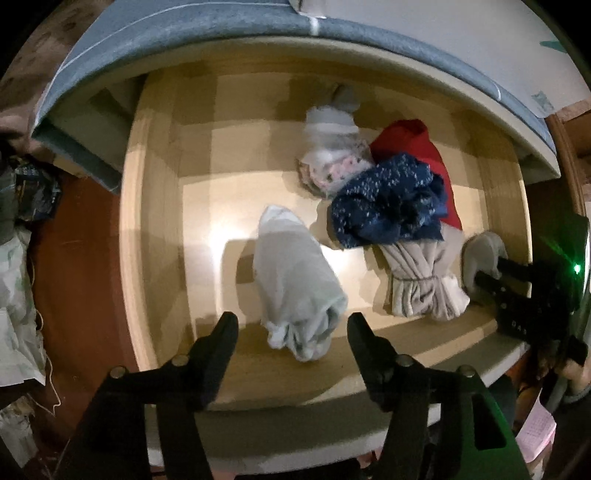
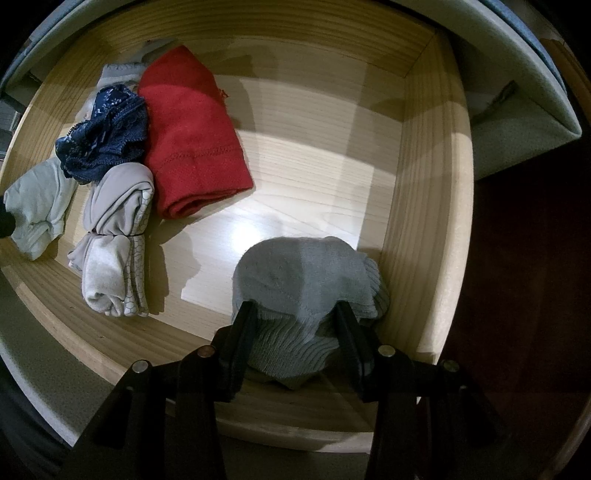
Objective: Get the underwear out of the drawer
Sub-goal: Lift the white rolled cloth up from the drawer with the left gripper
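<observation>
An open wooden drawer holds several rolled garments. A pale green roll lies on the drawer floor between the fingers of my left gripper, which stands open with its pads apart from the cloth. My right gripper is shut on a grey knit bundle near the drawer's right wall. The left wrist view shows that right gripper on the grey knit bundle. A navy patterned lace piece rests on a red folded garment and a beige roll.
A white and pink bundle lies toward the drawer's back. A blue-grey mattress edge overhangs the back of the drawer. Red-brown floor and a heap of pale cloth lie to the left. A hand shows at the right.
</observation>
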`<act>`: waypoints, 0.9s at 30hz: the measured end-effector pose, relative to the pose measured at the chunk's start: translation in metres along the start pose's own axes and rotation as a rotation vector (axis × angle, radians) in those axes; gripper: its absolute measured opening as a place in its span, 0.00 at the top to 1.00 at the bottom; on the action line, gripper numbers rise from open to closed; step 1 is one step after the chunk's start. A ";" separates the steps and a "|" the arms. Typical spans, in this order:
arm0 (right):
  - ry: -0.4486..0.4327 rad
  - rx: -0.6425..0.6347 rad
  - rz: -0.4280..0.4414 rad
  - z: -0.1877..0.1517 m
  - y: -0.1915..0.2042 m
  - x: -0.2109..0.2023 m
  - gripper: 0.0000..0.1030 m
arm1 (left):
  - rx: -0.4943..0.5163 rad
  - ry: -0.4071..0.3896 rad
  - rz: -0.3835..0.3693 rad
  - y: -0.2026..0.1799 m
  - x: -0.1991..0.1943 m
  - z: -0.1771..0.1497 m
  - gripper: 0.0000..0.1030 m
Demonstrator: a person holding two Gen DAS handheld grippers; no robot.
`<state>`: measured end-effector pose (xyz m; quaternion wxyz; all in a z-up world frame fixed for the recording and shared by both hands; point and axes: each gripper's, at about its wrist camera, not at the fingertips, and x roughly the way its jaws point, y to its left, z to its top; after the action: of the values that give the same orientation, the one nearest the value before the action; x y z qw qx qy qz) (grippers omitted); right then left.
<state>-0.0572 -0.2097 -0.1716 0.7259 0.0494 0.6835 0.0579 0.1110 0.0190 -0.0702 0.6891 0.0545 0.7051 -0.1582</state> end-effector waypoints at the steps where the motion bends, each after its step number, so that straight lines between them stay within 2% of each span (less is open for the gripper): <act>1: 0.000 0.000 0.000 0.000 0.000 0.000 0.59 | 0.000 0.006 0.000 -0.001 0.003 0.002 0.39; 4: 0.000 0.000 0.000 0.000 0.000 0.000 0.59 | 0.001 0.037 0.025 -0.007 0.018 0.011 0.39; 10: 0.008 0.000 -0.001 0.003 -0.003 -0.001 0.59 | -0.060 0.099 0.077 -0.003 0.042 0.023 0.39; 13: 0.017 0.004 0.004 0.006 -0.003 0.000 0.55 | -0.072 0.108 0.099 -0.001 0.048 0.024 0.39; 15: 0.028 0.005 0.010 0.008 -0.003 0.001 0.50 | -0.083 0.109 0.092 0.001 0.051 0.023 0.45; 16: 0.041 0.003 0.017 0.009 -0.003 0.001 0.47 | -0.091 0.108 0.080 0.003 0.052 0.022 0.60; 17: 0.046 0.002 0.019 0.010 -0.002 0.001 0.47 | -0.097 0.114 0.062 0.004 0.053 0.022 0.64; 25: 0.100 0.027 -0.001 0.025 -0.006 0.005 0.46 | -0.081 0.063 0.049 0.002 0.044 0.017 0.68; 27: 0.118 0.019 -0.011 0.030 -0.005 0.007 0.42 | -0.076 0.054 0.040 0.003 0.041 0.014 0.68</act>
<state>-0.0270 -0.2132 -0.1769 0.6841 0.0488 0.7260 0.0503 0.1232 0.0120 -0.1110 0.6744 0.0466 0.7277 -0.1158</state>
